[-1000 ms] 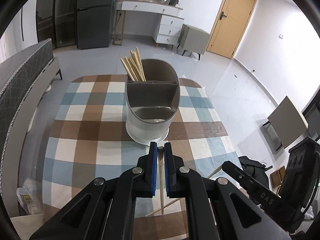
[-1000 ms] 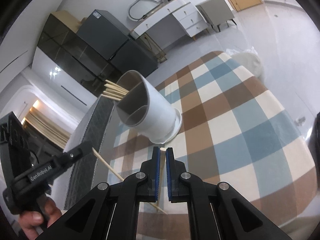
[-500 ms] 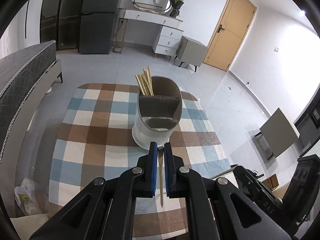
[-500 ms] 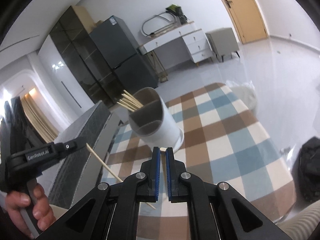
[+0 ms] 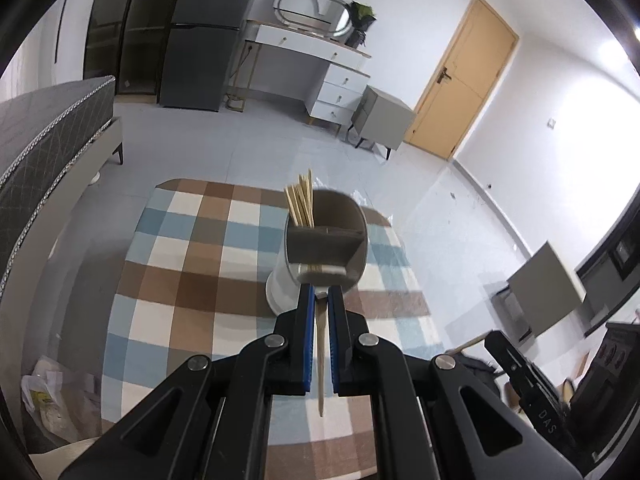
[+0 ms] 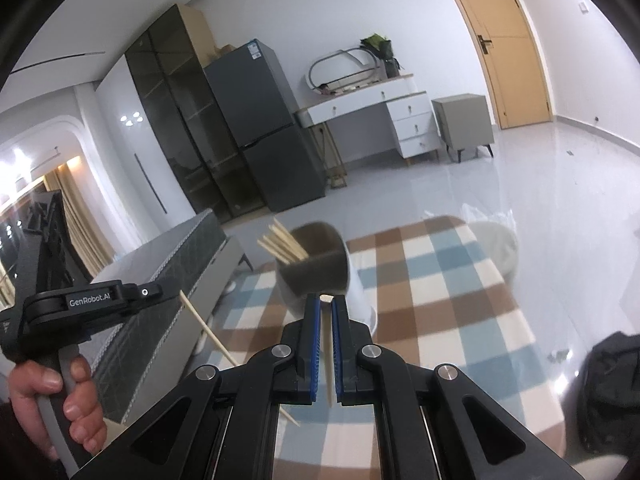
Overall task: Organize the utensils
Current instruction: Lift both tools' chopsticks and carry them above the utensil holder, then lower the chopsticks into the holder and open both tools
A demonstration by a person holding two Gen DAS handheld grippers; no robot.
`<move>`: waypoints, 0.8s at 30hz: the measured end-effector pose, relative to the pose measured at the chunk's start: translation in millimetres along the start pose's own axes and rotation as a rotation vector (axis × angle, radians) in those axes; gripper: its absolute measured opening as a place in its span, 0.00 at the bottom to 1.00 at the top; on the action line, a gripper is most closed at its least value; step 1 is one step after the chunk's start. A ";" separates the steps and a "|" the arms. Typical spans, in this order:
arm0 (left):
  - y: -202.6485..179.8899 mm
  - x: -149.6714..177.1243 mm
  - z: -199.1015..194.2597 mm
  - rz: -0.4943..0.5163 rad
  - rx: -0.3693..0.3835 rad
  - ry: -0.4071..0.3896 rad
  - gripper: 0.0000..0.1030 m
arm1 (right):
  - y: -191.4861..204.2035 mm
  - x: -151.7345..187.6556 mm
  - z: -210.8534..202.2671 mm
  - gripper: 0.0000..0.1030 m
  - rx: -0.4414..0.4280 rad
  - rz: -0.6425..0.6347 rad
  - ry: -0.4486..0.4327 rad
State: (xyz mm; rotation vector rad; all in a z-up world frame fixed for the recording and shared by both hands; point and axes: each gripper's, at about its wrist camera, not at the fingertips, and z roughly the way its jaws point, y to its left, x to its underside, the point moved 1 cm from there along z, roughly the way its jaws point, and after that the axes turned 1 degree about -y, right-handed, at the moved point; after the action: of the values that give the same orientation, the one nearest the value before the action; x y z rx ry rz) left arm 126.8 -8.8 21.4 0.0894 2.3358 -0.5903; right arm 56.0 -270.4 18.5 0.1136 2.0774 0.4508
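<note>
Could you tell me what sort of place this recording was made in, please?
Most likely a lived-in apartment room, not a lab: a bed, a white dressing table with a mirror, a dark fridge, and a checked tablecloth on the work table.

Left tongs clamp chopstick; utensil holder just beyond, on checkered cloth.

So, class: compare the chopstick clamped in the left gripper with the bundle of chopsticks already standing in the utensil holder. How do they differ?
The gripped chopstick is single and pinched in the left gripper; the bundled chopsticks are several and stand free. It is outside the utensil holder; they are in its far compartment. It points down; they lean. All are pale wood.
</note>
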 end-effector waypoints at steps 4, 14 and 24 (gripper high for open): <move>5.4 -20.1 0.6 -0.049 0.019 -0.026 0.02 | 4.3 -25.5 6.5 0.05 -0.013 -0.028 -0.008; 12.3 -84.8 11.6 -0.152 0.066 -0.110 0.02 | 27.7 -96.9 37.6 0.05 -0.016 -0.171 -0.012; 24.1 -127.2 38.8 -0.209 0.086 -0.157 0.02 | 64.0 -147.2 83.8 0.05 -0.025 -0.339 -0.027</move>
State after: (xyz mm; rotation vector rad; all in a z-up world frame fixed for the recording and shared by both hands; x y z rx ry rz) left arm 251.2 8.5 71.5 -0.1587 2.1821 -0.7725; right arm 197.7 -226.6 122.3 -0.2436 2.0125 0.2649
